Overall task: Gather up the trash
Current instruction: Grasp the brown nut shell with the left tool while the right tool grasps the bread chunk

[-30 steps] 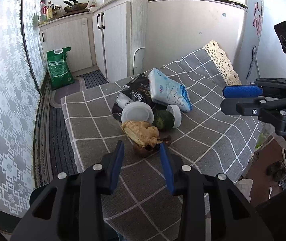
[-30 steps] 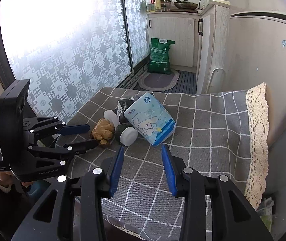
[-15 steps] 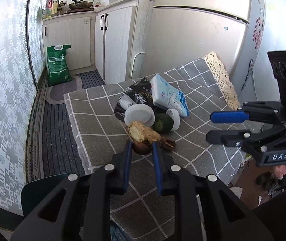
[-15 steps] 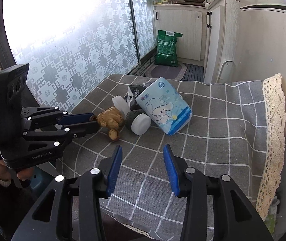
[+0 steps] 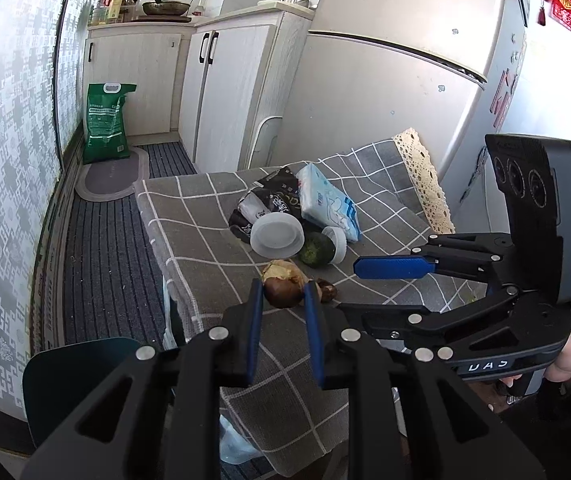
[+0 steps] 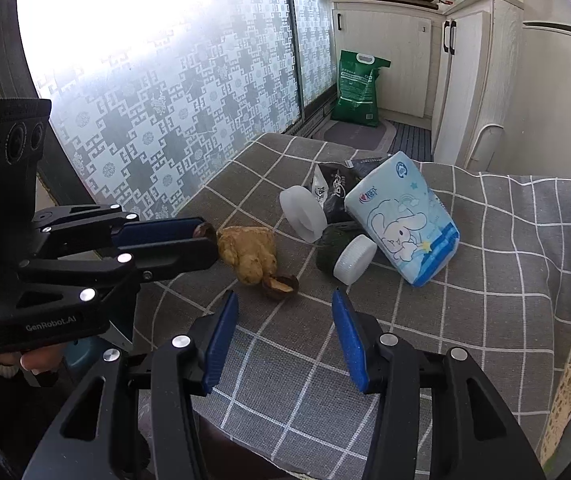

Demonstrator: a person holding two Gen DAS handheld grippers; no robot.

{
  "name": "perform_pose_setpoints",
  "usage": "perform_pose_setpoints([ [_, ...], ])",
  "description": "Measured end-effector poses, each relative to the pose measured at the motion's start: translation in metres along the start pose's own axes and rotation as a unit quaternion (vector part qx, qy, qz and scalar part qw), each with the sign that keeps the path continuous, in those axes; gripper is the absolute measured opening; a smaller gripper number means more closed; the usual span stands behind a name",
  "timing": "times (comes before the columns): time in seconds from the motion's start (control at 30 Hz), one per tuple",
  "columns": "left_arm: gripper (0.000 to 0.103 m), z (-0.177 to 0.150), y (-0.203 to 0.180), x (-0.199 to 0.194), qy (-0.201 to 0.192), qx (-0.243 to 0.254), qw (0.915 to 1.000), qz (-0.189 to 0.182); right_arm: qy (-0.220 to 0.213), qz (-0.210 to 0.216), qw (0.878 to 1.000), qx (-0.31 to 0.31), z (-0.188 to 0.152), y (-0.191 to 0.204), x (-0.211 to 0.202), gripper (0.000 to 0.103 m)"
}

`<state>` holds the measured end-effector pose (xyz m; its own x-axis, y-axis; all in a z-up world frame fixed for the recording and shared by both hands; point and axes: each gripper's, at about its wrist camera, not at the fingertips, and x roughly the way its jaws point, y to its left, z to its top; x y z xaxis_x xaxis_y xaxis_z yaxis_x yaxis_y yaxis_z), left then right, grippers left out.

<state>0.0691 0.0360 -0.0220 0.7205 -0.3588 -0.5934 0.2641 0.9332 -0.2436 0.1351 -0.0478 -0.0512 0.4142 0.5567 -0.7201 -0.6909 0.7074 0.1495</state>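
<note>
Left gripper (image 5: 283, 294) has a small brown husk (image 5: 282, 293) pinched between its blue fingers (image 5: 255, 300), narrow gap, held just off the near-left edge of the worktop (image 5: 189, 216); the right wrist view shows the same piece as a dark nub at the tips (image 6: 204, 231). Right gripper (image 6: 285, 306) hangs over the checked cloth with fingers spread wide, holding nothing. The rest of the trash sits in one cluster ahead: a yellowish lump (image 6: 250, 252) touching a second brown husk (image 6: 280, 285), then a dark green round thing (image 6: 330, 250), a white cap (image 6: 354, 259), a white lid (image 6: 302, 213), a black wrapper (image 6: 335, 190) and a blue tissue pack (image 6: 403, 228) leaning over them. The second husk lies almost straight ahead of the right fingers, slightly left of centre, near, open side up, no marked long axis. Judgement: right hand is free and nearer to it; left is occupied and needs to drop its load first. A thin plastic bag (image 5: 234, 446) shows below the worktop edge, the likely drop spot, though partly hidden.
</note>
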Motion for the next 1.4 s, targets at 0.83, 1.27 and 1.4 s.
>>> perform_pose_setpoints([
  [0.83, 0.022, -0.004, 0.010, -0.011, -0.013, -0.015, 0.9997, -0.015, 0.008, 0.014, 1.000, 0.004, 0.002, -0.001, 0.008, 0.011],
  [1.27, 0.022, -0.002, 0.024, -0.028, -0.047, -0.038, 0.9982, -0.001, -0.022, 0.049, 0.998, 0.032, 0.007, -0.001, -0.003, 0.044],
  [1.4, 0.022, -0.004, 0.030, -0.034, -0.052, -0.041, 0.9978, 0.003, -0.003, 0.068, 0.997, 0.041, 0.007, 0.009, 0.009, 0.044],
])
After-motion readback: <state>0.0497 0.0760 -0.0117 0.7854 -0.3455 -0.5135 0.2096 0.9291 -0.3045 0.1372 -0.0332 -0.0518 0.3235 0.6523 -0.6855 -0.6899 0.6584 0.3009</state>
